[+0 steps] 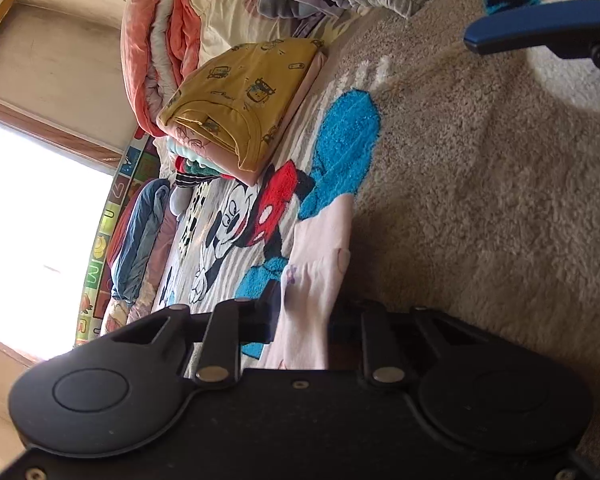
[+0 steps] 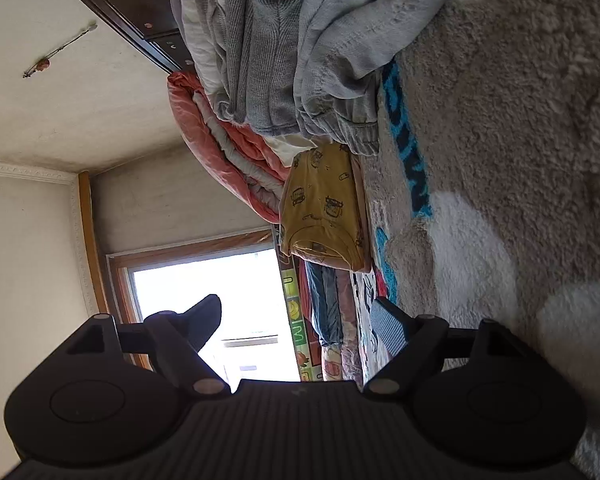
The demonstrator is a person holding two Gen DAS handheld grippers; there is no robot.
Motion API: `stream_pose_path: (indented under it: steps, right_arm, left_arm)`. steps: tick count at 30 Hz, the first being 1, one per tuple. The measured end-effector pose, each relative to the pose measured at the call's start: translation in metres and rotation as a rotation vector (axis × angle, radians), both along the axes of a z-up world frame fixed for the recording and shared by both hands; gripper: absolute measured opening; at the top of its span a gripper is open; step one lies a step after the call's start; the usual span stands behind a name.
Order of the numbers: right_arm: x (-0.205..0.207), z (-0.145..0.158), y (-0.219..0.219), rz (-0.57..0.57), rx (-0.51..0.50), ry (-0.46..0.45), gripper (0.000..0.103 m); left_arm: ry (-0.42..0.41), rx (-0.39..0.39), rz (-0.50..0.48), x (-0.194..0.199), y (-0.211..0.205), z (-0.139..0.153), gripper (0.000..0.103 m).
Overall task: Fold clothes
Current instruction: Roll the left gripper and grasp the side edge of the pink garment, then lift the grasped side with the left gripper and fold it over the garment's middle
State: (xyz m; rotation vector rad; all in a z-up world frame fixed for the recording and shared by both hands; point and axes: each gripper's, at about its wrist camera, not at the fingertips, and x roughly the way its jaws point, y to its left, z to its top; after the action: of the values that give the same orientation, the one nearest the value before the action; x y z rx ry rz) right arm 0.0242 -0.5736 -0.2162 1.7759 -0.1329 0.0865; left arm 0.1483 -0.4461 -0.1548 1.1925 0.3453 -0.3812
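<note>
My left gripper (image 1: 300, 320) is shut on a pale pink garment (image 1: 320, 264) that hangs from its jaws over the Mickey Mouse rug (image 1: 480, 184). A folded yellow shirt (image 1: 240, 100) tops a stack of folded clothes on the rug; it also shows in the right wrist view (image 2: 324, 208). My right gripper (image 2: 296, 324) is open and empty, with one finger (image 2: 388, 328) near the rug (image 2: 500, 140) and the other against the window light. One blue finger of it shows in the left wrist view (image 1: 532, 28).
A pile of grey unfolded clothes (image 2: 300, 40) lies at the rug's far end. An orange quilt (image 1: 160, 40) is rolled beside the stack. Blue and pink bedding (image 1: 140, 240) lies by a colourful play mat (image 1: 100, 248) under the window (image 1: 32, 220).
</note>
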Motion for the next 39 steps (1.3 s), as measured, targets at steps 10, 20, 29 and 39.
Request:
stream_pose_path:
  steps: [10,20,29,39]
  right_arm:
    - [-0.005,0.009,0.003,-0.011,-0.074,-0.015,0.086]
    - [0.004,0.079,0.065,0.223,-0.538,-0.082,0.090]
    - [0.038,0.130,0.235,0.539,-1.269,0.043,0.086]
    - [0.043,0.122,0.331,0.622,-1.617,0.165,0.063]
  left_arm:
    - [0.180,-0.287,0.074,0.021,0.035,0.058,0.000]
    - [0.382,-0.737,0.118,0.043,0.148,0.187,0.000]
    - [0.341,-0.910,0.182,0.041,0.230,0.240,0.000]
    - [0.297,-0.981,0.245,0.038,0.306,0.260,0.000]
